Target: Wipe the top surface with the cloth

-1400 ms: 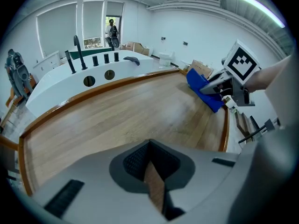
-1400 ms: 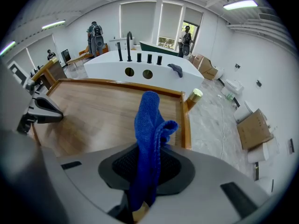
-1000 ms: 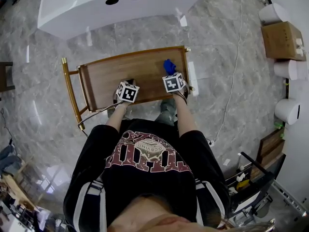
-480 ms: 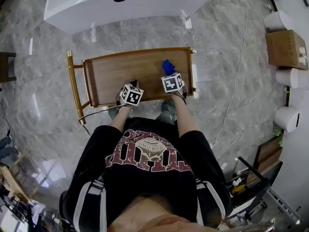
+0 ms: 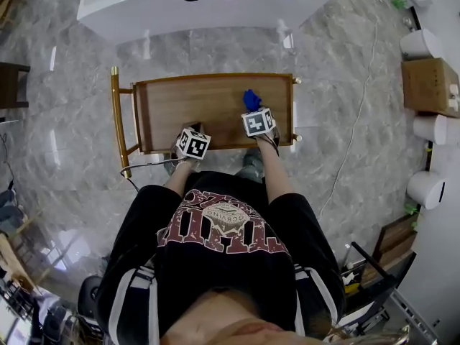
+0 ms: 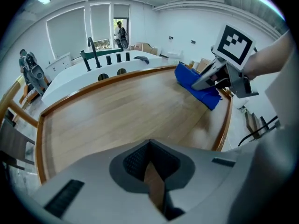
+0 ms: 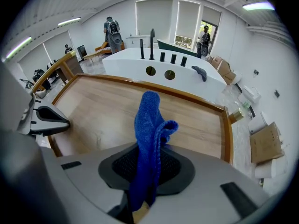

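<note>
A person's right gripper [image 7: 147, 174] pinches a blue cloth [image 7: 149, 120] between closed jaws, holding it against the right part of a trolley's wooden top surface [image 5: 194, 103]. The left gripper [image 6: 152, 174], jaws together and empty, hovers by the near edge.

The wooden surface [image 5: 194, 110] has a raised rim and a gold frame, and it stands on a grey marble floor [image 5: 72, 142]. A blue cloth [image 5: 249, 99] rests on it near its right end.
</note>
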A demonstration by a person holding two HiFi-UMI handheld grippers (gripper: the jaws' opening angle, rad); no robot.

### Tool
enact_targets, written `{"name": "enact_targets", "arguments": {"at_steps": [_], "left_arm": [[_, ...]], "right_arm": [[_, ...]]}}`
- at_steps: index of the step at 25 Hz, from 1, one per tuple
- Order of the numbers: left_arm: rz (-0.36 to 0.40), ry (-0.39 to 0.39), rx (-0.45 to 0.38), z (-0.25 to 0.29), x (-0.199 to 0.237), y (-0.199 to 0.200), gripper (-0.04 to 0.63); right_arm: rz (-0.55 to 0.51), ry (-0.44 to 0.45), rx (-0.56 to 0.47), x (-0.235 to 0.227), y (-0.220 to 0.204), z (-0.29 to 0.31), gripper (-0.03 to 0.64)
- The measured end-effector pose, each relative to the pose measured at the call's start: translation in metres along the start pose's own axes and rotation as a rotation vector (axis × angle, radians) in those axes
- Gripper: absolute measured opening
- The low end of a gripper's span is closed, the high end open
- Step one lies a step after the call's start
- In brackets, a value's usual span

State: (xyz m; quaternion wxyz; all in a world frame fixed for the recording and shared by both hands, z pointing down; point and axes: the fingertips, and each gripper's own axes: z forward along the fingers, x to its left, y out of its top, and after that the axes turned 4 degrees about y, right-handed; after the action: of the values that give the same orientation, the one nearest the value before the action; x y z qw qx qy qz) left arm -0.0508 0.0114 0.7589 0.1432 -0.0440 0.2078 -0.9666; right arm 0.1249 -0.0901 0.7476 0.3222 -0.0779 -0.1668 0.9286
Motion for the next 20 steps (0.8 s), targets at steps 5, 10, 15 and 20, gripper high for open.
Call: {"name": "enact_targets", "arguments": {"at_steps": [5, 10, 15, 20], "left_arm": [[-0.021, -0.002, 0.006, -0.002, 0.006, -0.004, 0.048], [-0.047, -0.03, 0.006, -0.002, 0.009, -0.007, 0.048], [-0.034, -0.026, -0.006, -0.003, 0.008, -0.007, 0.048], [-0.023, -0.02, -0.001, -0.007, 0.013, -0.014, 0.048]], "right_arm": [[-0.024, 0.022, 0.009, 0.012, 0.006, 0.002, 0.086], [-0.067, 0.05, 0.018, 0.034, 0.013, 0.007, 0.085], [-0.117, 0.075, 0.03, 0.052, 0.021, 0.012, 0.085], [-0.112, 0.112, 0.028, 0.066, 0.028, 0.017, 0.086]]}}
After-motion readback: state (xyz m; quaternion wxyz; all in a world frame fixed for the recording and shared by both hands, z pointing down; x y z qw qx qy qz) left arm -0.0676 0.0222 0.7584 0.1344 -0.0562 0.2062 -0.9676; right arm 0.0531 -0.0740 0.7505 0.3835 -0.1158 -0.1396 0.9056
